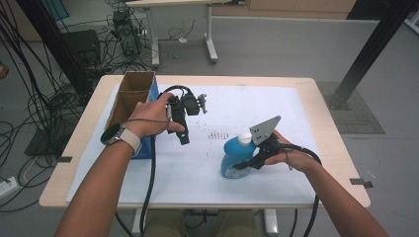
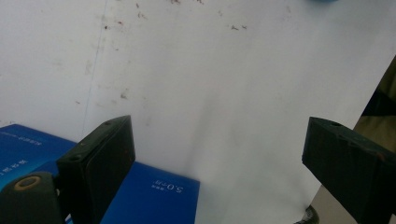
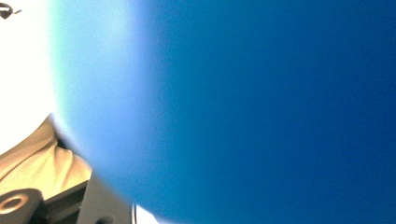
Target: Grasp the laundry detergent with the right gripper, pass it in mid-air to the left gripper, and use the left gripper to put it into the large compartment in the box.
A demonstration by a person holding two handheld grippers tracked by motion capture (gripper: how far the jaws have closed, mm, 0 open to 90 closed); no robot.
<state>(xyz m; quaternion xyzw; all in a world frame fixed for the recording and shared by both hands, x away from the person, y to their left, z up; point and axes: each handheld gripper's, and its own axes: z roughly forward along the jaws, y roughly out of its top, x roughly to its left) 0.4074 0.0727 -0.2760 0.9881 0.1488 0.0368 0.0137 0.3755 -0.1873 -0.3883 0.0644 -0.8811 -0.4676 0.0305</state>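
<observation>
My right tool presses on the blue bottle, a smooth, glossy plastic body with a white plastic cap; up close in the right gripper view the bottle reads as an even, slick blue sheen. On top of that tool sits a flat grey plate, matt, metal by the look of it. My left tool has matt black jaws, slightly grainy, plastic or rubber-faced. Under it the tabletop shows a pale wood-look edge, covered by a white matt sheet flecked with small scuffs. The open box is raw brown cardboard inside, printed blue with a slight sheen outside.
</observation>
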